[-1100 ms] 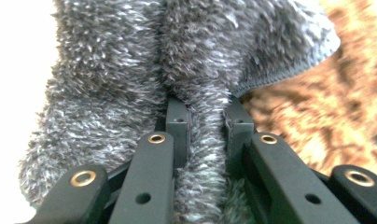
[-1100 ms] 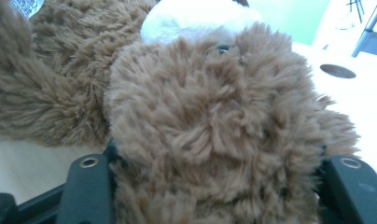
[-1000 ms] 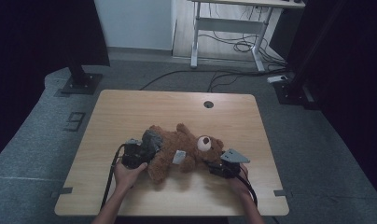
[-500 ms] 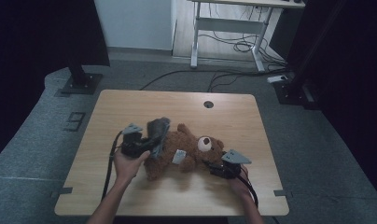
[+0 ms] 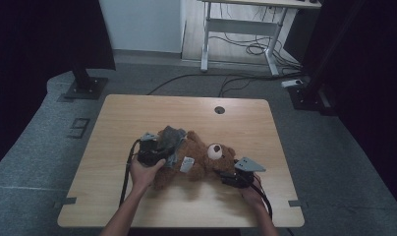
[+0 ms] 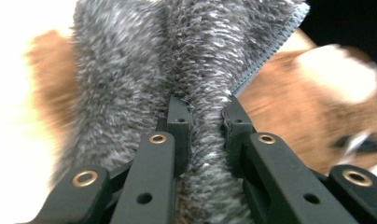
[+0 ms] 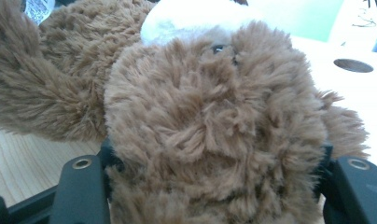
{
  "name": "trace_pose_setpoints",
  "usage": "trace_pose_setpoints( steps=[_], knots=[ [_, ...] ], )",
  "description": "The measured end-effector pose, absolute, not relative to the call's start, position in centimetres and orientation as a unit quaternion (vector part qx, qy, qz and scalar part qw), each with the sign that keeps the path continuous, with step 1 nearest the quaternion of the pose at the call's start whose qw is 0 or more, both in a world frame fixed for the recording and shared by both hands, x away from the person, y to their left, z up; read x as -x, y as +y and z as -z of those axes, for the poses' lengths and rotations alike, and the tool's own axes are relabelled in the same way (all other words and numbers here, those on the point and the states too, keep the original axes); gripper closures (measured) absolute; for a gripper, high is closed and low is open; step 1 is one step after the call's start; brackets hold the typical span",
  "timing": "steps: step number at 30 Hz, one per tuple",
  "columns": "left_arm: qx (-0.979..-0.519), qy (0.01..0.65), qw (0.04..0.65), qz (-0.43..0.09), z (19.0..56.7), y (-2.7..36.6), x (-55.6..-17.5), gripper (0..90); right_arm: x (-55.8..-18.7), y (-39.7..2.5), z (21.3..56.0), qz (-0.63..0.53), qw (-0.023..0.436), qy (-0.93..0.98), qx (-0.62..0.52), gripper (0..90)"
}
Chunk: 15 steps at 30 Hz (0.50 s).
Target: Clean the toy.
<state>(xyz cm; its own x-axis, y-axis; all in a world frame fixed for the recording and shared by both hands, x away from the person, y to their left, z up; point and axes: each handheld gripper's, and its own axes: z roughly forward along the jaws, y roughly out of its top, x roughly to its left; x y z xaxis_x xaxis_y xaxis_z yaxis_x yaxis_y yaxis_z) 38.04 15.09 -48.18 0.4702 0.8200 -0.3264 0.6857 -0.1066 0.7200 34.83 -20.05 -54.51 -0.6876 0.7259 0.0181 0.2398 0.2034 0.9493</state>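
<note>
Only a white tag [image 5: 186,164], unreadable

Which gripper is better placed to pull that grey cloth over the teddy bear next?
Left. The left gripper already pinches the grey cloth over the teddy bear; the right gripper is at its head.

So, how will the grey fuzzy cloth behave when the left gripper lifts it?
The grey cloth probably hangs floppy: it already bunches between the left gripper jaws. Its fuzzy pile likely resists slipping. It looks light, though it may drag on the teddy bear.
</note>
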Motion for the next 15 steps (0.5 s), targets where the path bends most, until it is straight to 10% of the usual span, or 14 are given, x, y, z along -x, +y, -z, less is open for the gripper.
trace_pose_setpoints(
  steps=[15],
  knots=[
    [-0.741,0.520,0.420,-0.071,51.7,18.7,-35.6,76.8,-34.9,-20.2,54.6,-0.542,0.222,0.742,-0.327,33.5]
  ],
)
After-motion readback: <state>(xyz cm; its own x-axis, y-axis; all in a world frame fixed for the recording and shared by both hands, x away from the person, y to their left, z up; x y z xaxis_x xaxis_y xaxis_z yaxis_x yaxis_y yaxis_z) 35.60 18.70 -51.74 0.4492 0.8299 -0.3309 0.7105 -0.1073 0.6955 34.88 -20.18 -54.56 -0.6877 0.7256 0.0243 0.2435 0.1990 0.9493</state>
